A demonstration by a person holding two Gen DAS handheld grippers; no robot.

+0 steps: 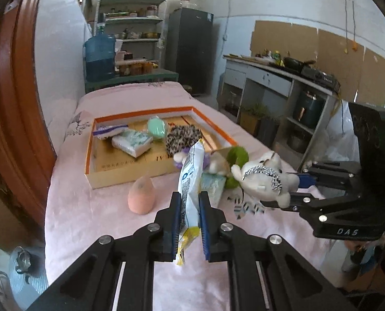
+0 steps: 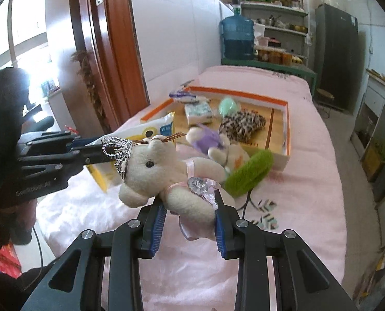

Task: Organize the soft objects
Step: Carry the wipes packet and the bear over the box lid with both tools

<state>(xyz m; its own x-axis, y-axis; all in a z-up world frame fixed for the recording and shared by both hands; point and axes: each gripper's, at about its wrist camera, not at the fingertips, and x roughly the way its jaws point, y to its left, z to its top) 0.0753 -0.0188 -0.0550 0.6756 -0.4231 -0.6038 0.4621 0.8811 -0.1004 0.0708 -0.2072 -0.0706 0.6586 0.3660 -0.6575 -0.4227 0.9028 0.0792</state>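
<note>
Held upright and clear of the bed: a white-and-blue tissue packet [image 1: 190,181], pinched at its lower half by the left tool [image 1: 188,223], pads pressed flat on both faces. Beside it, lifted too: a cream plush bear [image 2: 171,181] in a pink dress and small crown, clamped round the body by the right tool [image 2: 190,230]. Both carried just short of the orange-rimmed cardboard box [image 1: 91,140], already loaded with a tissue pack [image 1: 131,142], a mint sponge [image 1: 156,127] and a leopard-print pouch [image 1: 182,137].

Best done, probably, by bringing each item over the near wall before lowering, to avoid catching the rim. Packet better laid flat into the bare near corner than dropped on end; thin and crinkly, likely to slip if the pinch eased early. Bear squashy, so release only once resting on the box floor.

Left on the pink bed cover [image 1: 88,223]: a peach egg-shaped sponge [image 1: 141,194], a green fuzzy ring [image 2: 249,172], a purple-dressed plush [image 2: 208,140], another tissue pack [image 1: 213,186] under them. Worth keeping both tools well apart on approach.
</note>
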